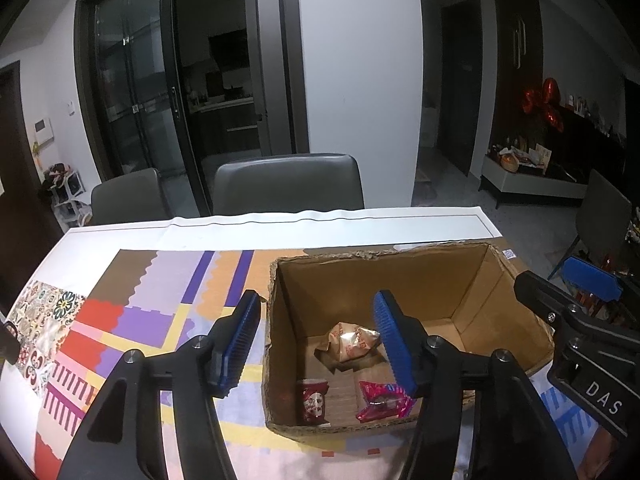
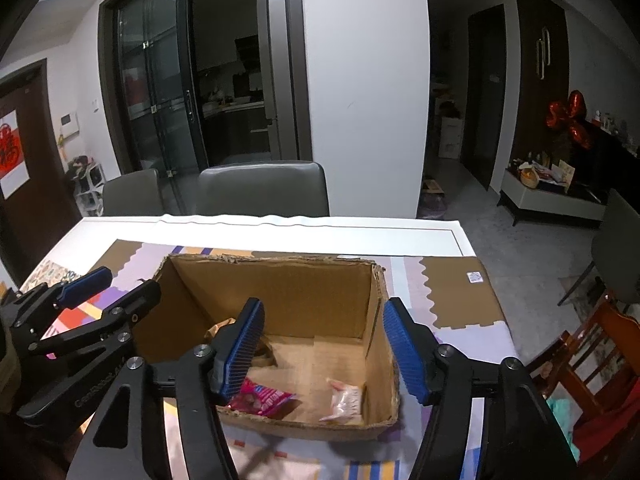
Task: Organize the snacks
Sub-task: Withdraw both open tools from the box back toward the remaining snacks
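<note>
An open cardboard box stands on the table. Inside lie a crumpled tan snack wrapper, a dark red packet and a pink packet. A pale pink packet lies at the box's near right in the right wrist view. My left gripper is open and empty, straddling the box's left wall. My right gripper is open and empty, above the box's near right part. Each gripper shows in the other's view: the right one, the left one.
A patterned mat covers the white table. Two grey chairs stand at the far edge. A wooden chair stands to the right of the table. Beyond are a glass door and a sideboard.
</note>
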{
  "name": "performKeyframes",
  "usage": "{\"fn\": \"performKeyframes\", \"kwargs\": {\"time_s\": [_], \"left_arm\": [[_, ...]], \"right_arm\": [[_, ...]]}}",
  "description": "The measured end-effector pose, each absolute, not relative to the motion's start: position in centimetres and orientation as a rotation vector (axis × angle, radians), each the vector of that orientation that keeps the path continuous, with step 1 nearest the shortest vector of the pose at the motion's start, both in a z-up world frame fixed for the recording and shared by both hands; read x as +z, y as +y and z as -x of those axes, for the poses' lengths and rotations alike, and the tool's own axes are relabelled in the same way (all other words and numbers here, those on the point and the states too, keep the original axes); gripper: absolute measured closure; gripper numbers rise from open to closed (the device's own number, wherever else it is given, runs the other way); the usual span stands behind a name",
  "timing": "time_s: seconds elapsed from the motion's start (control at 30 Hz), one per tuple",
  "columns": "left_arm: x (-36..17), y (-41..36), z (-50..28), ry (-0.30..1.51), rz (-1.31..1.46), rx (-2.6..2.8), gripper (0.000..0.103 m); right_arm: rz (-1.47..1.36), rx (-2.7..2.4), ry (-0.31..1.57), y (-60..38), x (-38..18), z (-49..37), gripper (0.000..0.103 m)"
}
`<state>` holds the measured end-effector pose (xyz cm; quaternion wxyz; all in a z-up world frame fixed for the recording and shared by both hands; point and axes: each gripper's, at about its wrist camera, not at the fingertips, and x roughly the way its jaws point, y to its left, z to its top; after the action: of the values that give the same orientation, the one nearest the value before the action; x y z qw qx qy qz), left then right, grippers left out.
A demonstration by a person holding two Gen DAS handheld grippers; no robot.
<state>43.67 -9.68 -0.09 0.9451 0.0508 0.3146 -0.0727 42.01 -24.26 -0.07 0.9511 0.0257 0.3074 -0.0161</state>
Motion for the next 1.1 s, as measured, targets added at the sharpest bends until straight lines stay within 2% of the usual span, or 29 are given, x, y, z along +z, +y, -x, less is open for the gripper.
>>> {"fn": "performKeyframes", "kwargs": {"time_s": [0.67, 0.8, 1.1], "left_arm": [[3.2, -8.8, -39.3, 0.579, -0.096, -0.13, 0.037], [3.9, -8.6, -38.0, 0.564, -0.098, -0.126, 0.034], [5.4, -7.8, -34.9, 0.521, -0.094, -0.108, 0.027]], "right_arm": [[-0.054, -0.05, 0.568, -24.0, 2.6, -38.0, 0.039], [-0.053, -0.062, 0.547, -24.0, 3.3, -36.6, 0.032], [-0.059, -0.067, 0.514, -24.0, 4.5, -33.8, 0.032]]}}
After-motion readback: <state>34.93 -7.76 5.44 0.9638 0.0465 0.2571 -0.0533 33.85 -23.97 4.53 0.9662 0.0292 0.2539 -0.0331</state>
